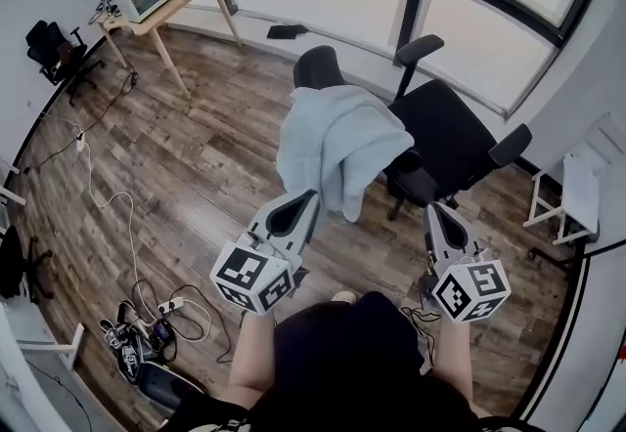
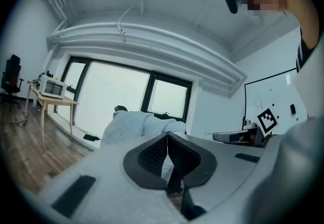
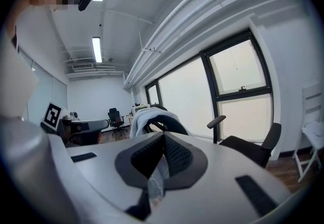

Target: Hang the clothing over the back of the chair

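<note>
Since the clothing [image 1: 337, 142] already lies over the back of the chair [image 1: 445, 132], you seem to be at the end of the task rather than in the middle of it. The pale cloth covers the top of the back and hangs down the side nearest you, with one fold spilling toward the seat. The dark headrest [image 1: 318, 66] stands bare above it.

Your left gripper [image 1: 311, 195] is clenched with nothing in it. Its own view shows the pads meeting, and the clothing [image 2: 131, 126] sits beyond them, untouched. Your right gripper [image 1: 430, 208] is likewise closed and empty, and in its view the draped back [image 3: 147, 116] stands well apart from the tips. In the head view the left tips are near the lowest hem but not on it, while the right gripper is off to the side of the chair.

What is left is a check, by my reading. The long part hangs on your side, so the cloth might slip that way if the chair turns. If you judge it secure, draw both grippers clear without brushing the hem. If not, spread the left jaws first, take the low hem, and lift more cloth over the top.
</note>
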Tool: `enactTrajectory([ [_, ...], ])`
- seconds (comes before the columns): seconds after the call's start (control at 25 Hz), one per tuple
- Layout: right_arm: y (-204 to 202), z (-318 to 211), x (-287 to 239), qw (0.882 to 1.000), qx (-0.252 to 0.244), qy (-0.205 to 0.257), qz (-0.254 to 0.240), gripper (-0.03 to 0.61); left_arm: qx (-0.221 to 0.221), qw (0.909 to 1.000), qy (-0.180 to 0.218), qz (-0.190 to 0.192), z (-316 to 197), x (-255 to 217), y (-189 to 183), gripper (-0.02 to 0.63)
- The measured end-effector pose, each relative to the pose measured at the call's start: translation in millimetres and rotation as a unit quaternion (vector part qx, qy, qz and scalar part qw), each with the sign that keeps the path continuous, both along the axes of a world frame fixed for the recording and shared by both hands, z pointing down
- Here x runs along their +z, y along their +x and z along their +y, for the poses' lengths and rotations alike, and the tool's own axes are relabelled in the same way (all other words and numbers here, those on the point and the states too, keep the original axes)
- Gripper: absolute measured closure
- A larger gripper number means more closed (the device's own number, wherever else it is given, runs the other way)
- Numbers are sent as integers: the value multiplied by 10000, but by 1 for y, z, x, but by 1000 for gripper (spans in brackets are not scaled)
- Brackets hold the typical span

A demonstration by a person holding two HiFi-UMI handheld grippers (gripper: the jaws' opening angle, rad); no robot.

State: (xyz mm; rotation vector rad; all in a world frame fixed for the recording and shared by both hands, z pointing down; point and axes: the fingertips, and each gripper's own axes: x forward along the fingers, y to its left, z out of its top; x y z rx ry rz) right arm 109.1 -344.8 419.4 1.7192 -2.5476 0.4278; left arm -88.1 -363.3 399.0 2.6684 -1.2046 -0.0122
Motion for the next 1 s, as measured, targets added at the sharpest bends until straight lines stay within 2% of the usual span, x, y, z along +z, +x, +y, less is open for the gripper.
enactTrajectory([
  [0.16, -1, -1, 1, 10000, -80, 5, 46, 578, -33, 10000, -41, 25, 1, 0, 2, 604],
  [0.64, -1, -3, 10, 9999, -56, -71, -44, 578, 235, 9991, -137, -326, 1, 15, 19, 604],
  [1.0, -4, -6, 13, 9998, -165, -132, -54, 578, 341, 9989, -204, -244, -3, 17, 27, 604],
])
